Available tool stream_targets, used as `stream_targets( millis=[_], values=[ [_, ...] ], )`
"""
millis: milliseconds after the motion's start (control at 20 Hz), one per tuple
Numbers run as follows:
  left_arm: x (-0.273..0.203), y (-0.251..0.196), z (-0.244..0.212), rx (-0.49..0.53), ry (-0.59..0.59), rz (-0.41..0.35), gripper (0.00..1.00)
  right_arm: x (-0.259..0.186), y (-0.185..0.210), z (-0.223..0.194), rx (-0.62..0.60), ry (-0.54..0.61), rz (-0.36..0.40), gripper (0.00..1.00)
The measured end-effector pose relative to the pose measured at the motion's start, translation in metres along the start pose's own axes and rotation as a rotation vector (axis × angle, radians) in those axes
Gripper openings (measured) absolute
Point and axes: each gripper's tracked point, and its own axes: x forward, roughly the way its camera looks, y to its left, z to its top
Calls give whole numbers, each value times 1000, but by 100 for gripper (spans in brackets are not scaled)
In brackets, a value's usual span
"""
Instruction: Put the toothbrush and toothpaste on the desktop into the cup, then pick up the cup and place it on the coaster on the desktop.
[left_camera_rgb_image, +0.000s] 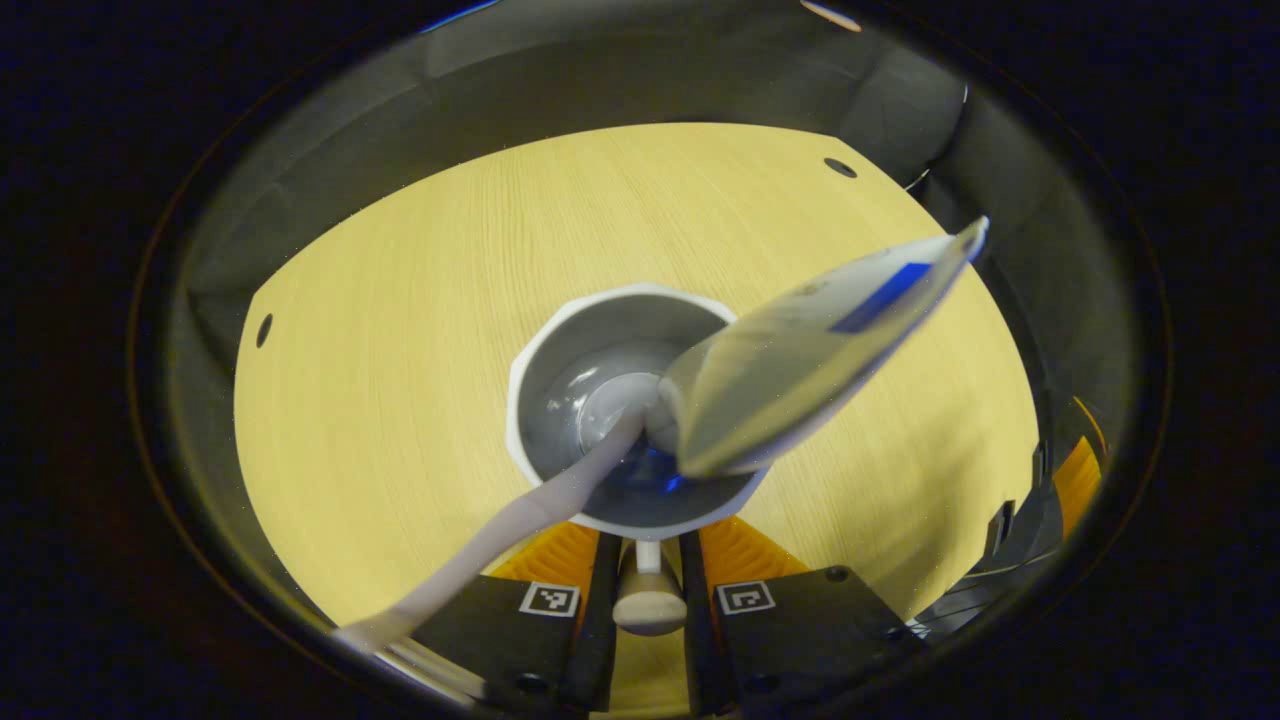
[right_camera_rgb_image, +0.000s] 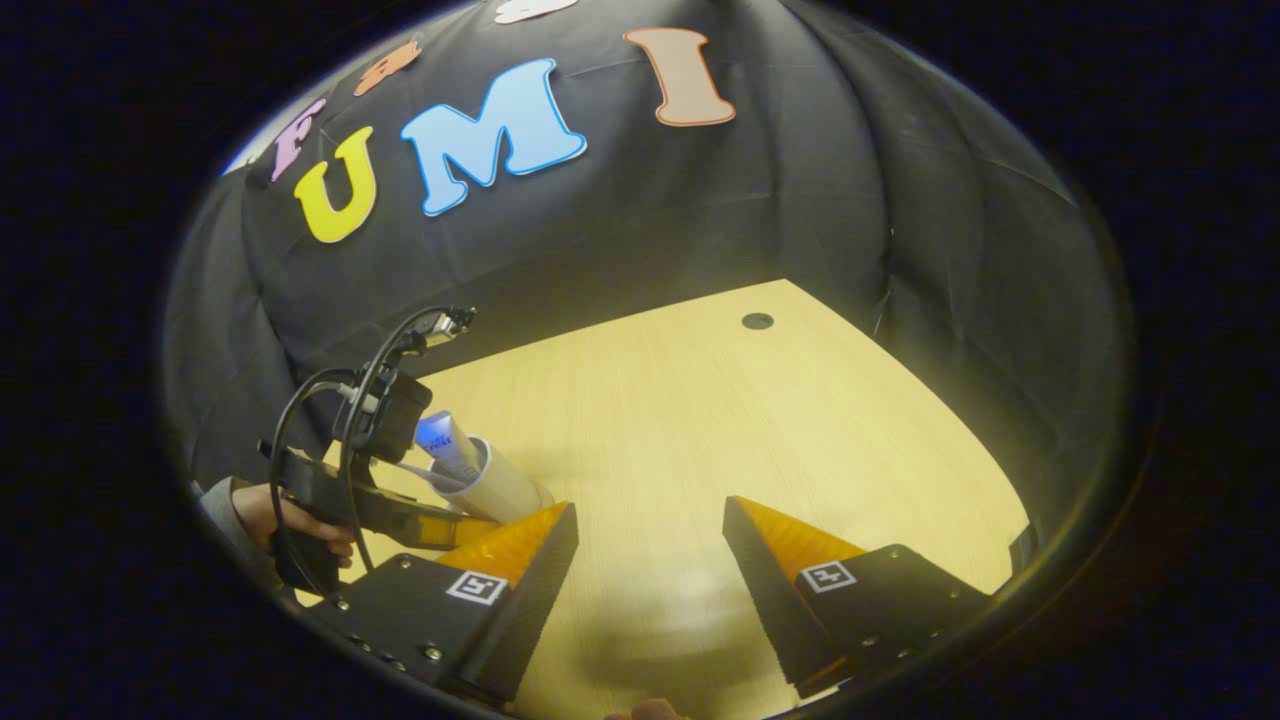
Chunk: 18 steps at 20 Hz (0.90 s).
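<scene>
White toothbrush (left_camera_rgb_image: 500, 530) and white-blue toothpaste tube (left_camera_rgb_image: 800, 350) are already lodged in the white plastic cup (left_camera_rgb_image: 530, 400), clamped by its handle in the left gripper (left_camera_rgb_image: 648, 570) on the light wooden desk (left_camera_rgb_image: 400, 300). Right gripper (right_camera_rgb_image: 650, 560) is held apart, empty. Coaster placement is judged left.

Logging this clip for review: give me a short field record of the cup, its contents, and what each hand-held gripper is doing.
cup: white cup, above the wooden desktop
contents: toothpaste and toothbrush, both leaning out over the rim
left hand-held gripper: closed on the cup's handle
right hand-held gripper: open, holding nothing, over bare desktop
coaster: not seen
task stage: items in cup; placement on the coaster not yet done
</scene>
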Motion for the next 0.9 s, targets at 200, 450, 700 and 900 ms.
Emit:
stream_targets(
  millis=[200,450,700,900],
  values=[
    [0,-3,-1,-26,-18,-17,43,-5,2,4,3,-13,10,91],
    [-8,-6,-4,-63,-46,-38,42,-15,15,13,-65,-26,30,91],
    [-38,-11,-10,-118,-119,-84,60,-31,33,23,-160,-67,62,91],
    [-83,-13,-17,-132,-224,-93,73,-51,45,34,-204,-119,99,91]
  ],
)
